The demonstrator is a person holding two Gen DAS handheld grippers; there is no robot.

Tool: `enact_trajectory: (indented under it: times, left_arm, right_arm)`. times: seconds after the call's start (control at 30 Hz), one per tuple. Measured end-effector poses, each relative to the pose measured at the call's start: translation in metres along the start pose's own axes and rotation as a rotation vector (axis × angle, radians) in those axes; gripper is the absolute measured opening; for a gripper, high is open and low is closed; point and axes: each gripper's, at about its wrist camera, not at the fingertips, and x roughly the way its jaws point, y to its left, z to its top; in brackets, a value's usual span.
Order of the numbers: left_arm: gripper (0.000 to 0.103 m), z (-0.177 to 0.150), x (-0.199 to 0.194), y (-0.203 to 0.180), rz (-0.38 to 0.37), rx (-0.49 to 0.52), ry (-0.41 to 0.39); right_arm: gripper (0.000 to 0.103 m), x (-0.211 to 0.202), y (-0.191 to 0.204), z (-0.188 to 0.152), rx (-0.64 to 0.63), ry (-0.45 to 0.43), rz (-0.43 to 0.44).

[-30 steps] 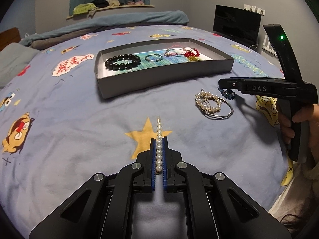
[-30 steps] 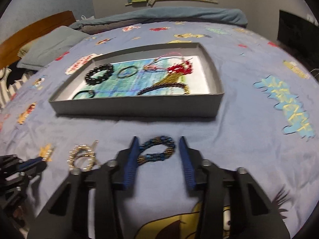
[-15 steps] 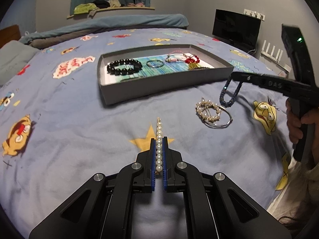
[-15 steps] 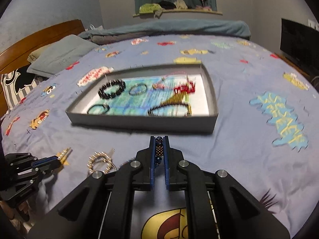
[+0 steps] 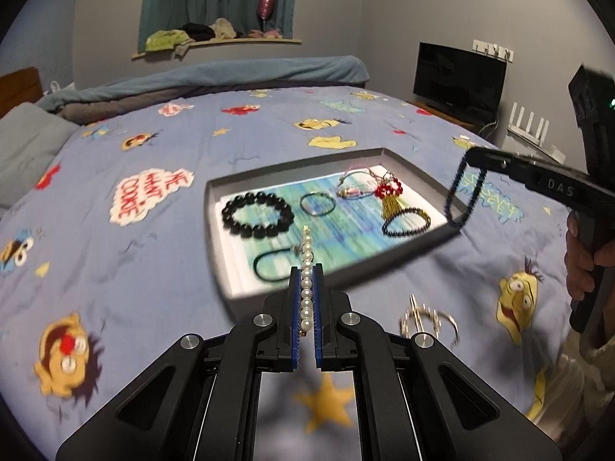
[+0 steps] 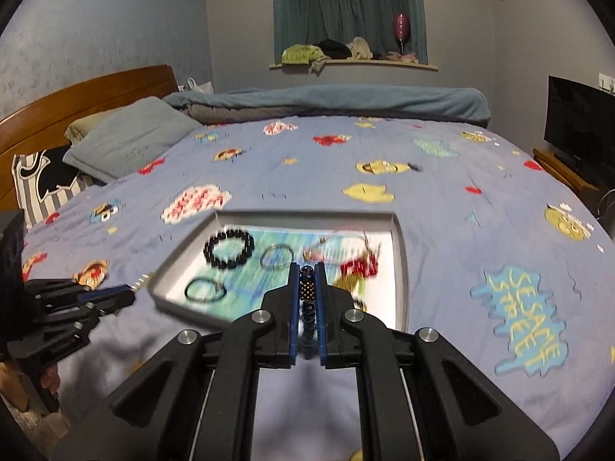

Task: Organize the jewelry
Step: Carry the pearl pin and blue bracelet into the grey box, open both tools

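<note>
- Bed (image 5: 161,276): the tray (image 5: 215,207) lies on it, ahead of and below both claws, its long axis running across the view.
- Left claw (image 5: 306,296): clamped on the pearl clip (image 5: 306,265), which points lengthwise at the tray's near wall; this hand looks nearer.
- Right claw (image 6: 307,292): clamped on the blue bracelet (image 5: 459,196), which dangles over the tray's right corner.
- One pearl hoop (image 5: 426,317) remains on the bed.

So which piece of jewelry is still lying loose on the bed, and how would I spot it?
Start at the grey tray on the blue cartoon bedspread. Just outside its near wall, to the right of the left tool holding the pearl hair clip, lies a pearl-studded ring clip on a silver bangle. It is the only piece neither in the tray nor held by a tool.
</note>
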Motion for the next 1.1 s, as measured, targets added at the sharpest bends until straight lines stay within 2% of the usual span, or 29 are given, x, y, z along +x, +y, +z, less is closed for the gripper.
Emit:
enact_trajectory:
  times: [0.17, 0.3, 0.43, 0.63, 1.1]
  left_arm:
    - [0.006, 0.023, 0.032, -0.007, -0.046, -0.005, 0.015]
    - [0.006, 0.028, 0.062, -0.017, -0.060, 0.014, 0.054]
    - [0.006, 0.032, 0.089, -0.021, -0.094, -0.002, 0.102]
    - [0.006, 0.034, 0.117, -0.023, -0.083, -0.008, 0.152]
    - [0.007, 0.031, 0.133, -0.018, -0.086, -0.028, 0.176]
  right_arm:
    - [0.007, 0.024, 0.002, 0.020, 0.008, -0.013, 0.017]
    - [0.007, 0.052, 0.002, 0.027, 0.022, -0.003, 0.024]
    - [0.007, 0.079, 0.005, 0.026, 0.025, 0.022, 0.031]
    - [0.007, 0.112, 0.004, 0.014, 0.032, 0.066, 0.023]
    - [0.007, 0.134, -0.009, -0.004, 0.040, 0.132, -0.041]
